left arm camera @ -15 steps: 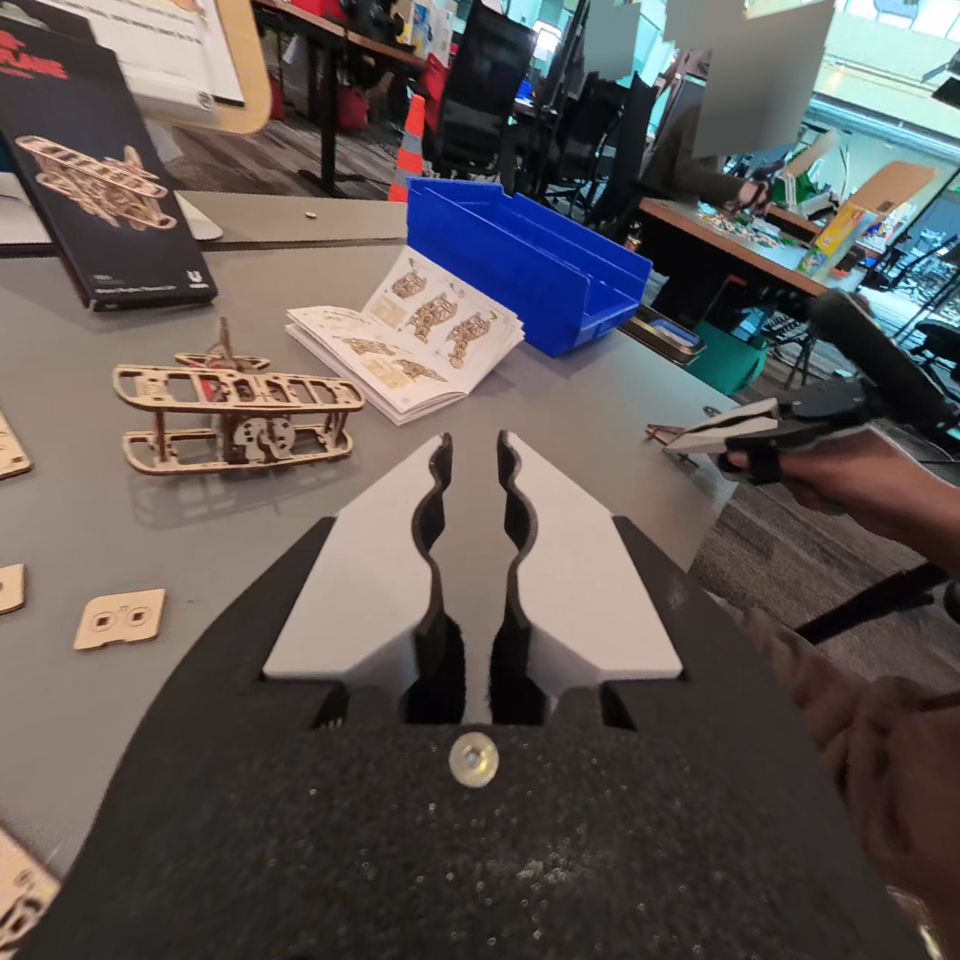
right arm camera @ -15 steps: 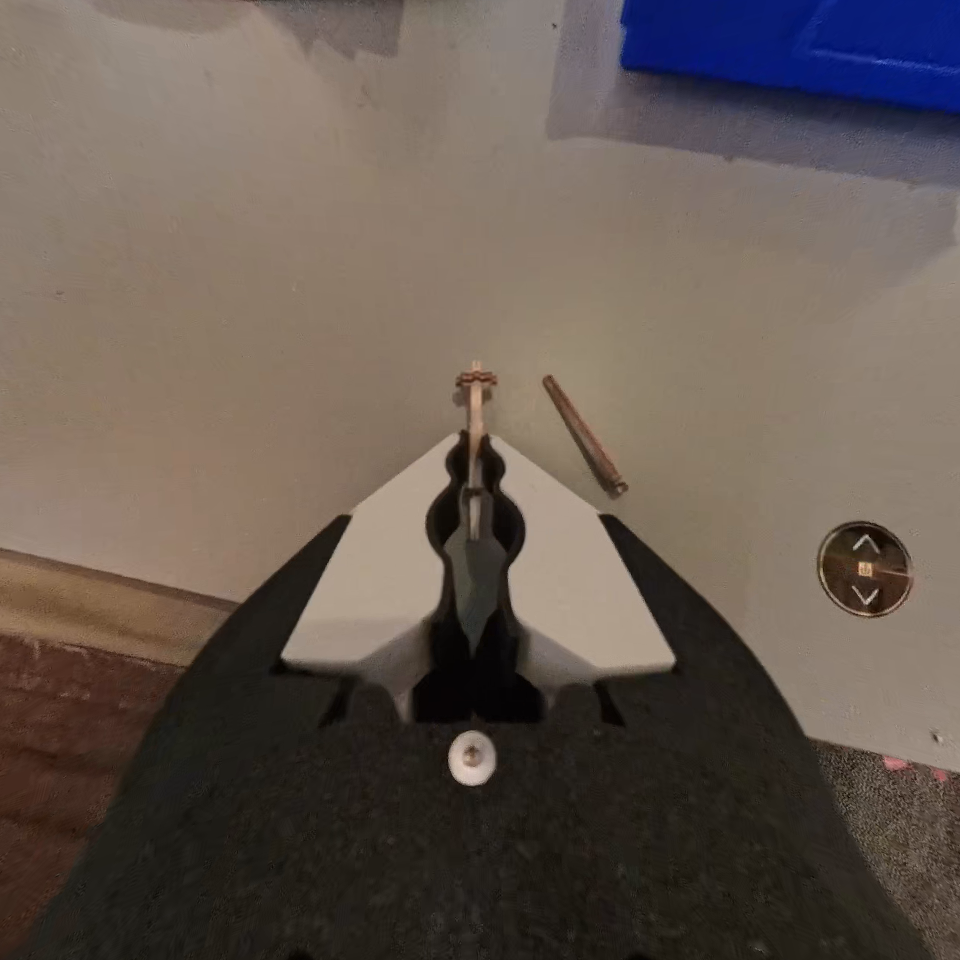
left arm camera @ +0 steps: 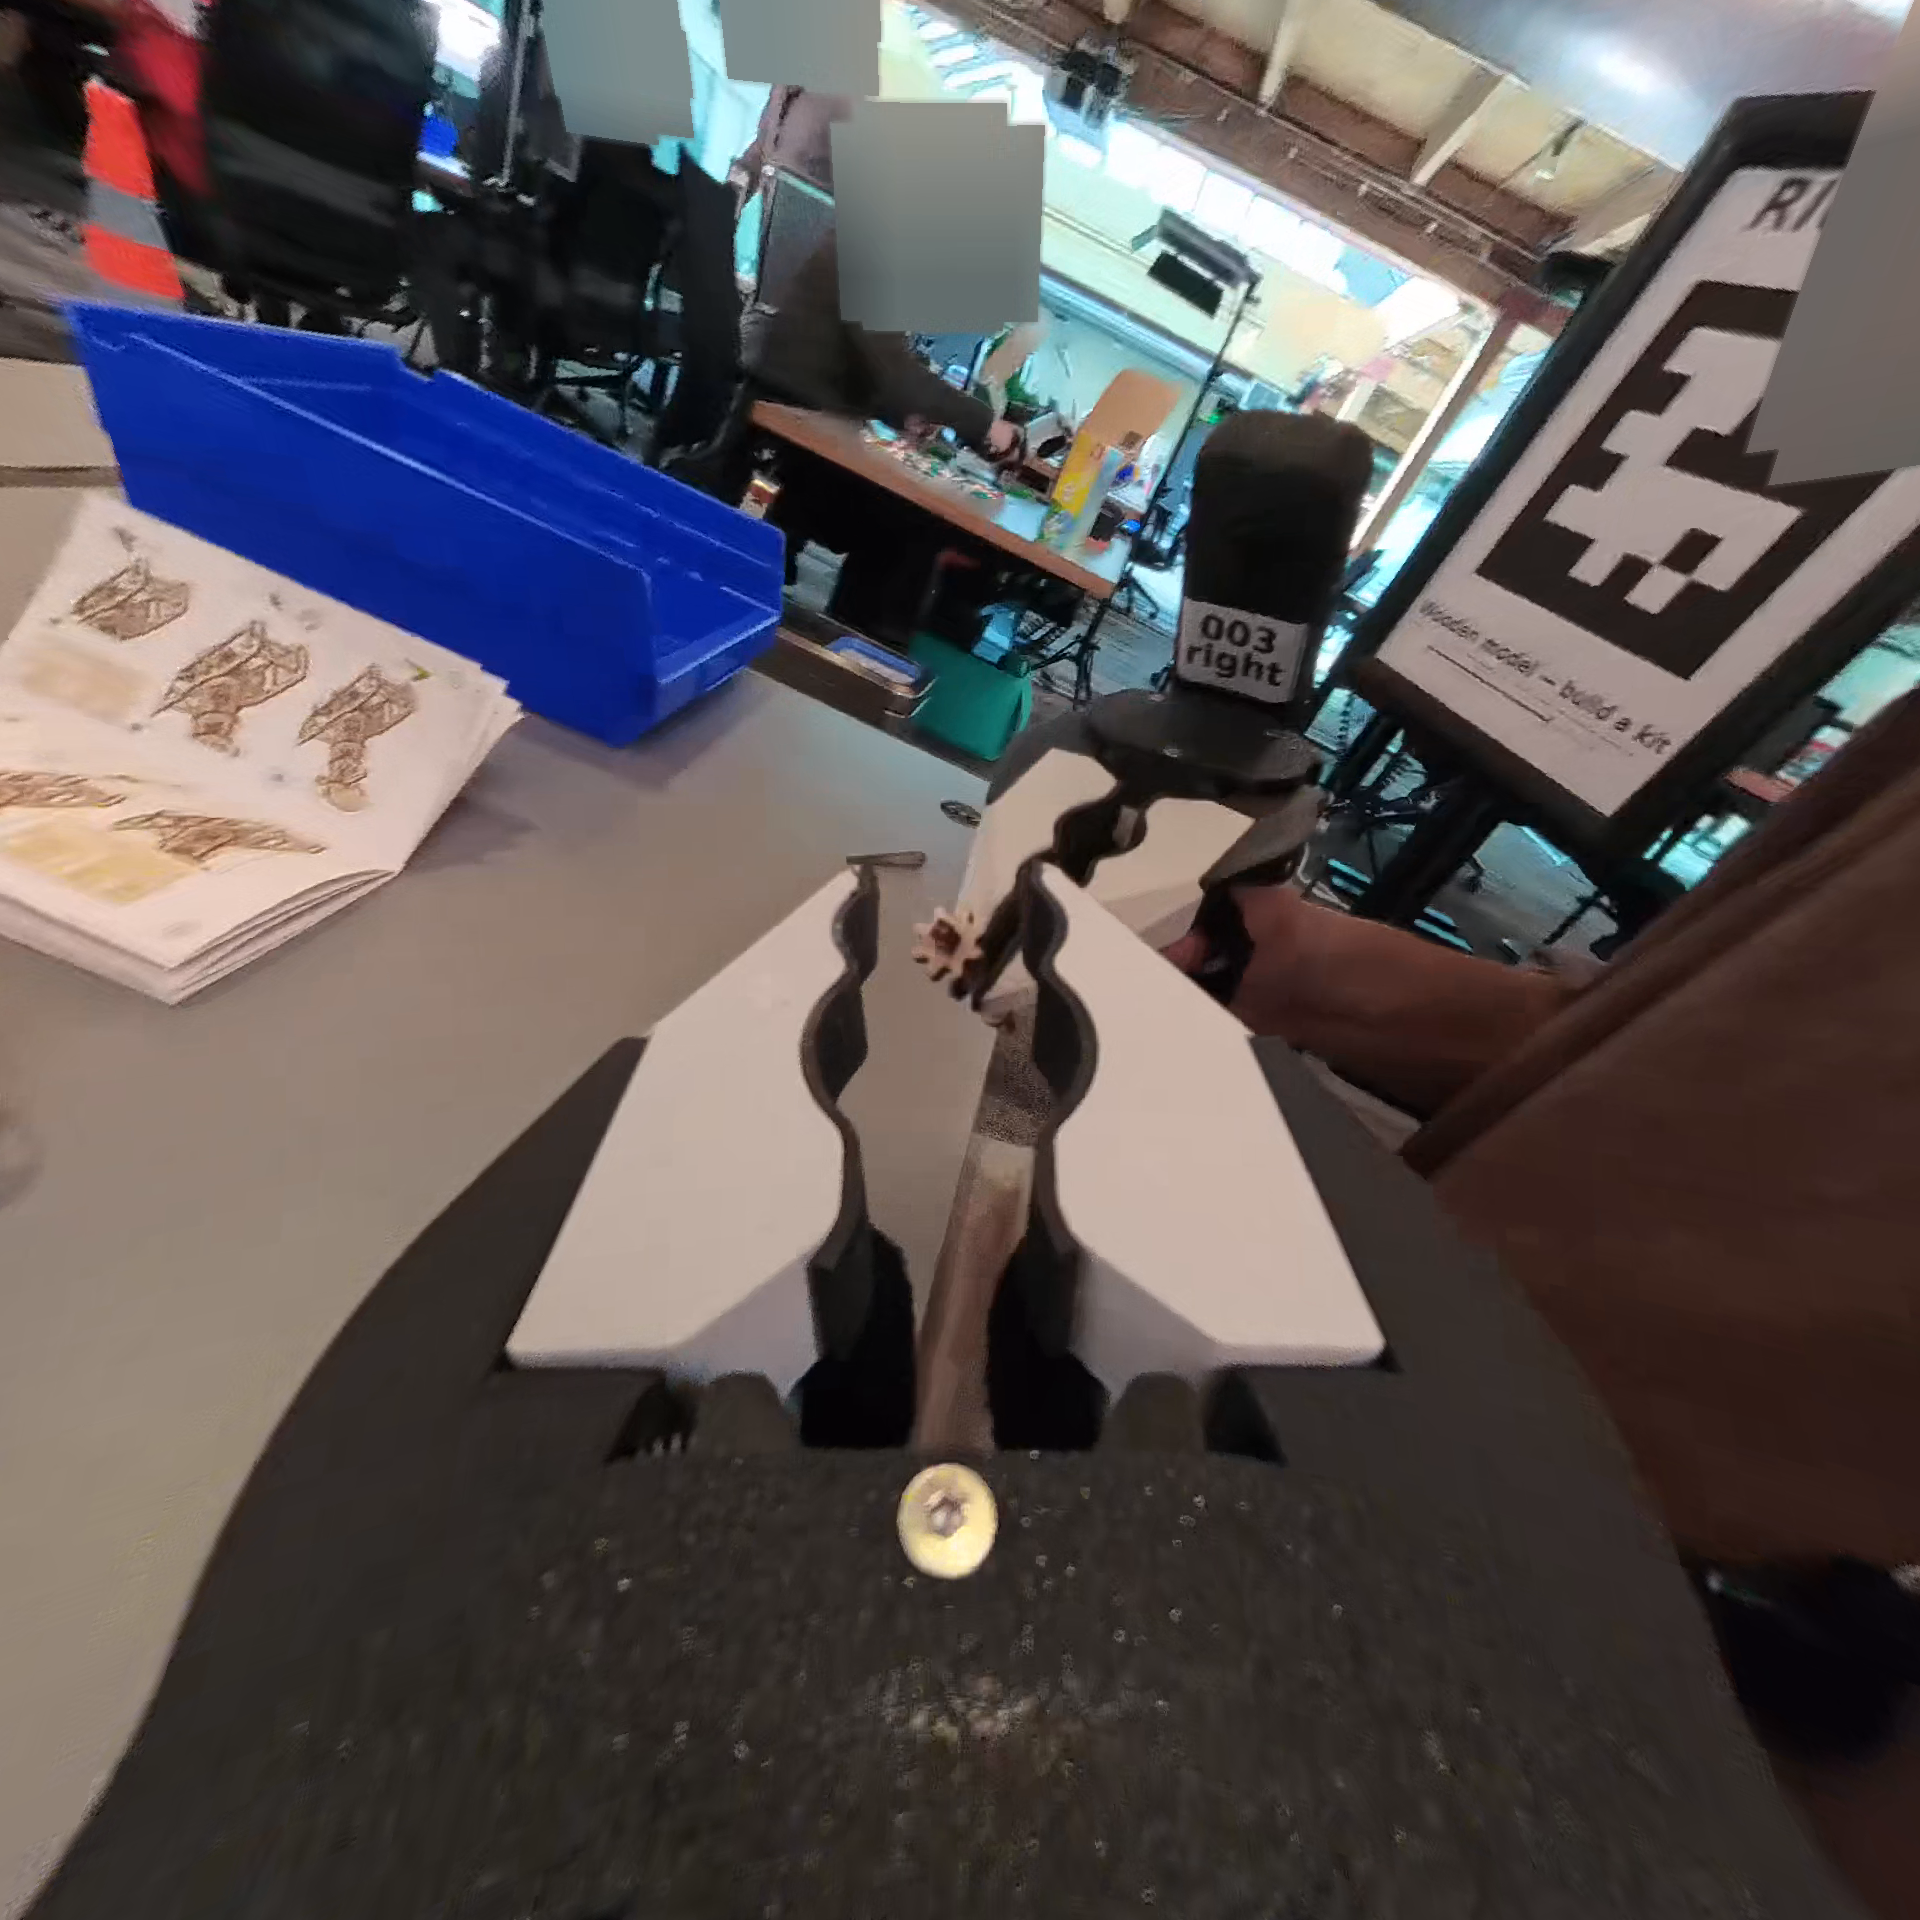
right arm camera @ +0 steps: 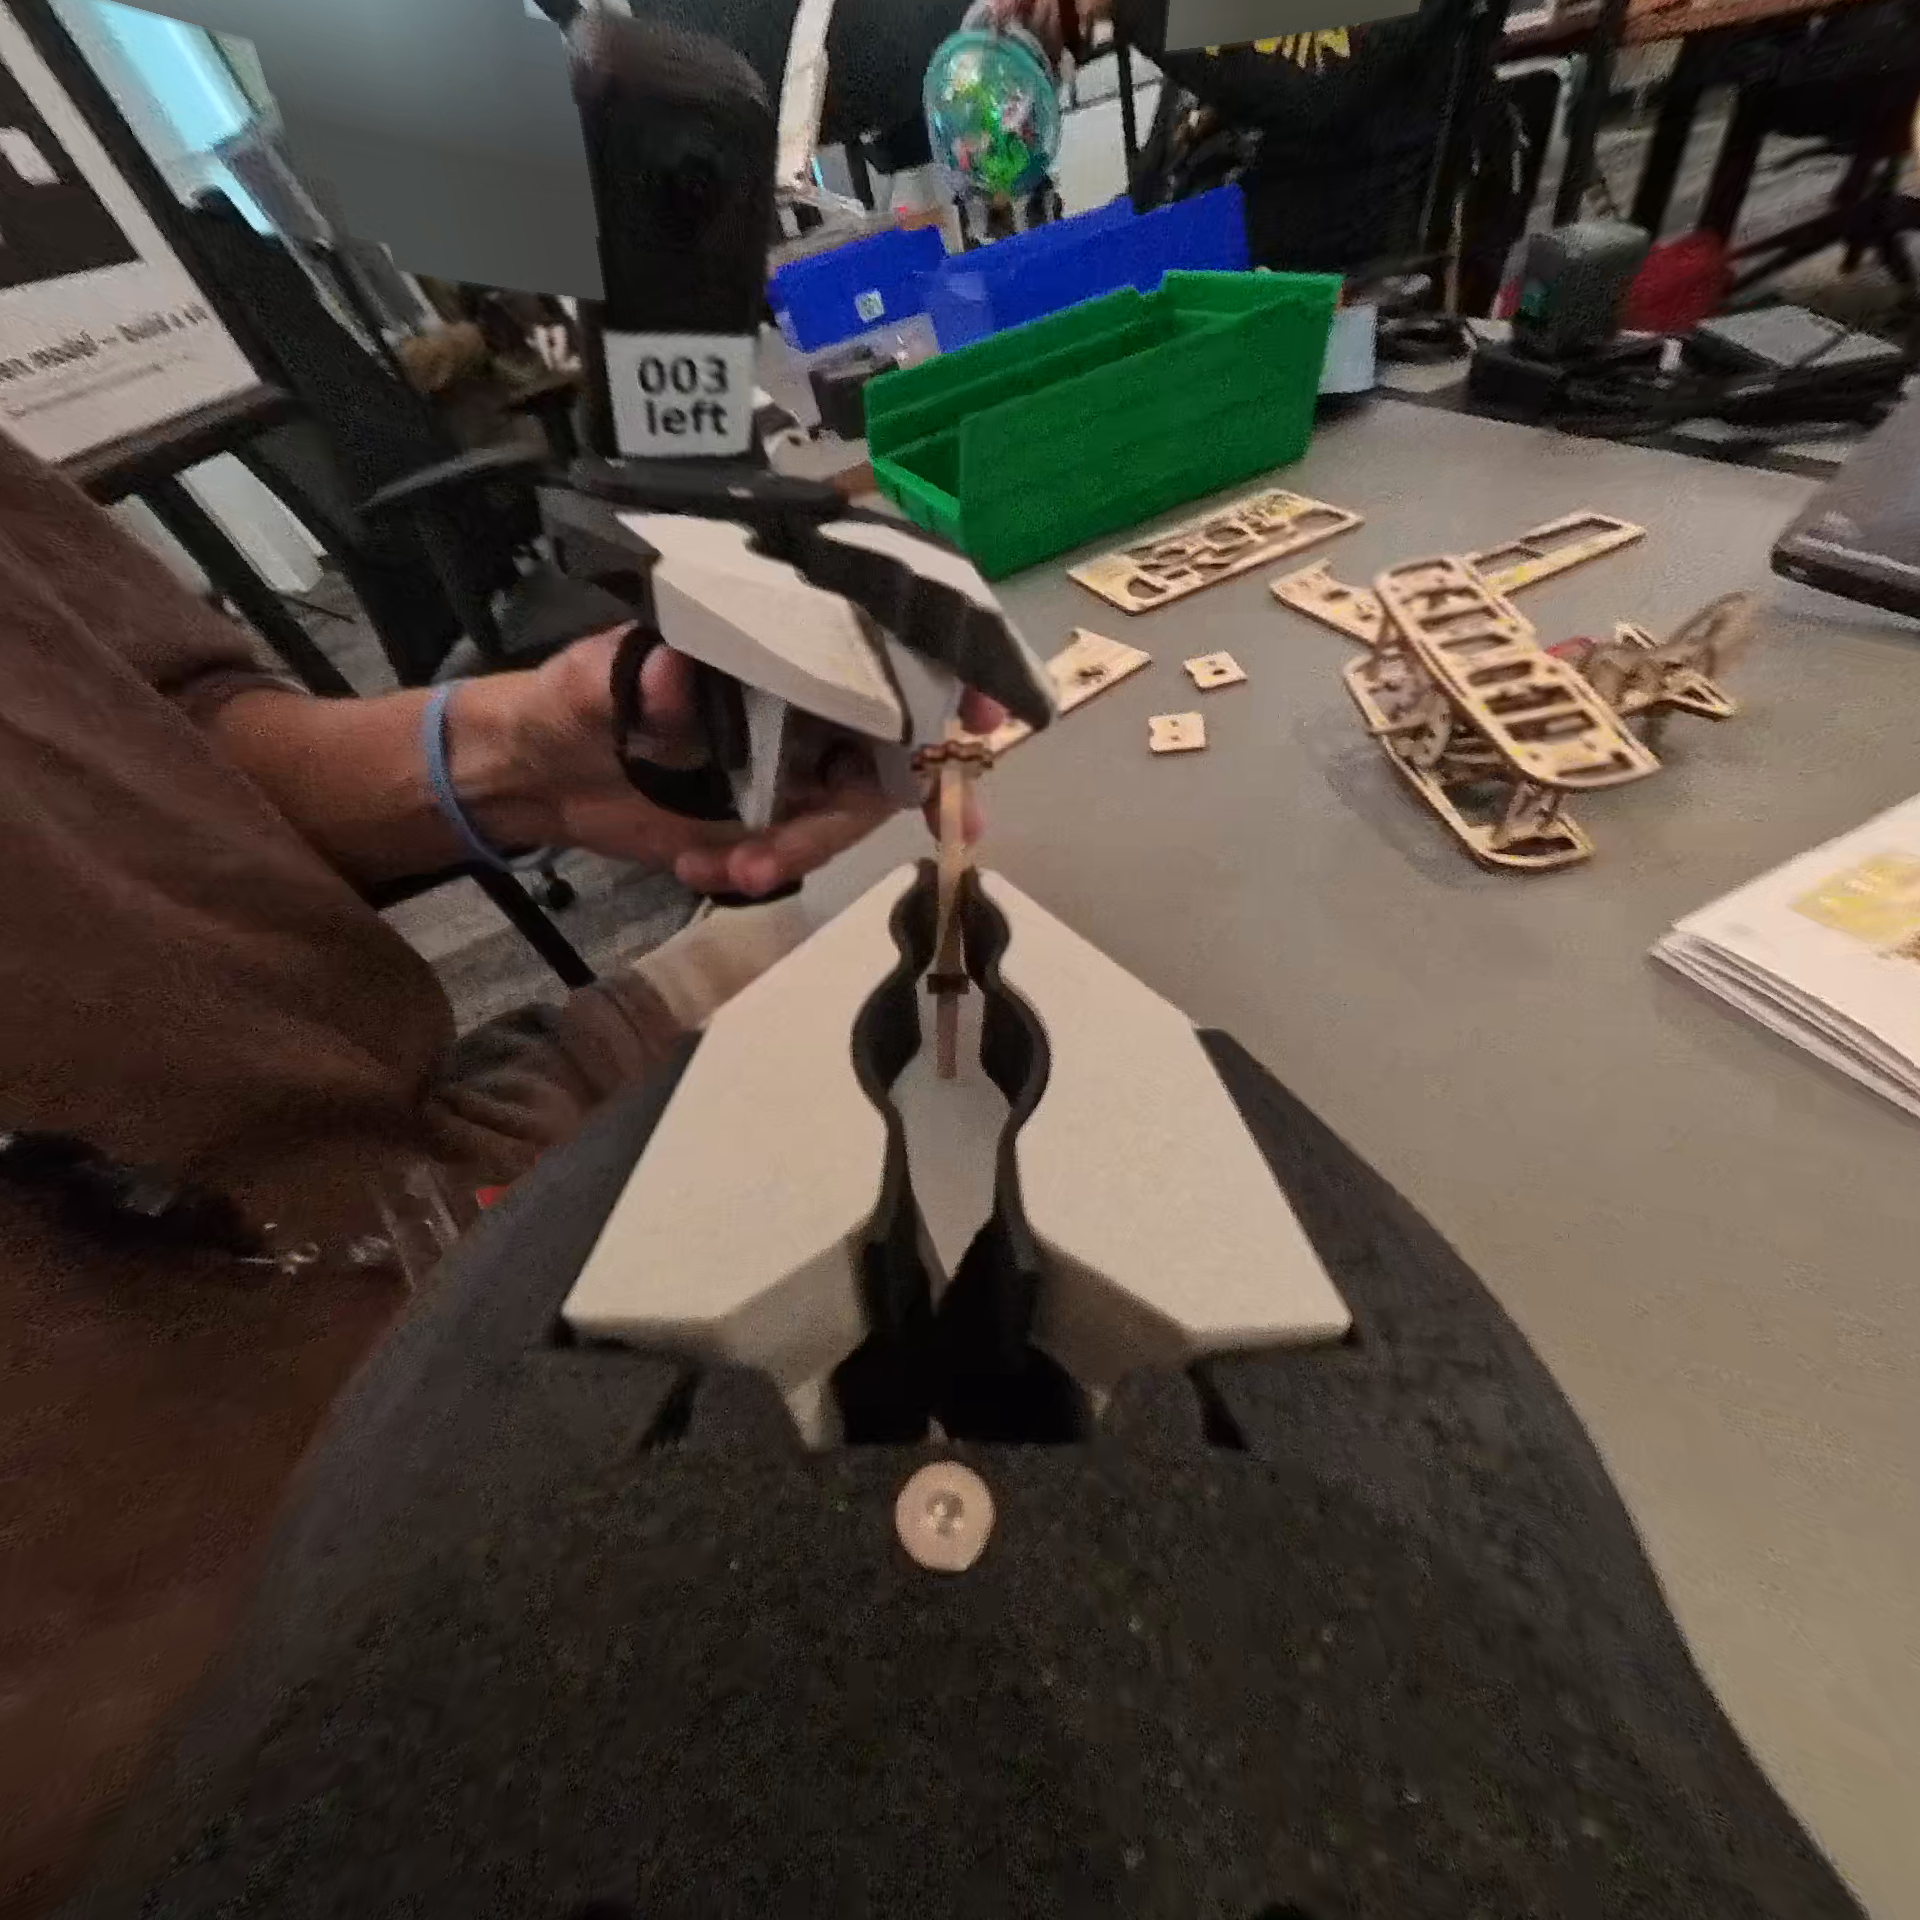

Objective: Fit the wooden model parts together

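The right gripper [right arm camera: 948, 894] is clamped on a thin wooden gear stick [right arm camera: 948, 821]. The left gripper [left arm camera: 951, 883] is held apart above the grey table [left arm camera: 312, 1091]. A blue bin [left arm camera: 416, 520] is seen beyond, left.

Pale raw wood — gear axle [right arm camera: 948, 904]

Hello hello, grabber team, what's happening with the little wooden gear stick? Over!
Right gripper shut on gear stick, lifted off the table. Left gripper open, empty, facing it. Wooden plane waits on the table. Nothing between them.
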### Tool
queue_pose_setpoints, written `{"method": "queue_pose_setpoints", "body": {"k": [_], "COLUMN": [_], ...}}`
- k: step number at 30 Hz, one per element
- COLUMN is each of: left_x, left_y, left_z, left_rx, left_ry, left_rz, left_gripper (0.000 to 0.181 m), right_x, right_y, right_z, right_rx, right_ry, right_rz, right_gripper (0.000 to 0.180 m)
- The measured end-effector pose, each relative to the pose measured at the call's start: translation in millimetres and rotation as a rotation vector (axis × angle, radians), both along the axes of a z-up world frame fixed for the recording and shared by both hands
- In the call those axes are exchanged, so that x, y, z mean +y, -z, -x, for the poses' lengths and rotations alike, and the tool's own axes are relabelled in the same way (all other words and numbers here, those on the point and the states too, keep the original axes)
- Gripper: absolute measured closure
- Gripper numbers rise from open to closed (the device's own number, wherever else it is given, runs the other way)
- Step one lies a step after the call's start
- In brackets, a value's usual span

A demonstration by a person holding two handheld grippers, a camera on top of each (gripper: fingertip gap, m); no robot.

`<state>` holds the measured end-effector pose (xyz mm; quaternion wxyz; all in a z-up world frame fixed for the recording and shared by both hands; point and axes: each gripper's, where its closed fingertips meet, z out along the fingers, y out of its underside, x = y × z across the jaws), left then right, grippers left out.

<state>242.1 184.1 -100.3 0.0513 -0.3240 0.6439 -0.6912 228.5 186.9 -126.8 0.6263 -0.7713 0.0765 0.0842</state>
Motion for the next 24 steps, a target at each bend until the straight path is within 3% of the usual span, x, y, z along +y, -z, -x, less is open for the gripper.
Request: {"method": "queue_pose_setpoints", "body": {"k": [4, 11, 24], "left_x": [-3, -4, -11], "left_y": [-4, -8, 20], "left_z": [12, 14, 24], "left_rx": [-0.048, -0.017, -0.054], "left_ry": [0.043, 0.072, 0.170], "left_rz": [-0.025, 0.026, -0.230], "left_gripper": [0.167, 0.168, 0.168], "right_x": [10, 8, 9], "right_y": [-14, -15, 9], "right_z": [12, 13, 21], "right_rx": [0.062, 0.116, 0.182], "right_ry": [-0.054, -0.067, -0.121], "right_rz": [-0.101, -0.154, -0.077], "right_gripper": [0.177, 0.177, 0.178]}}
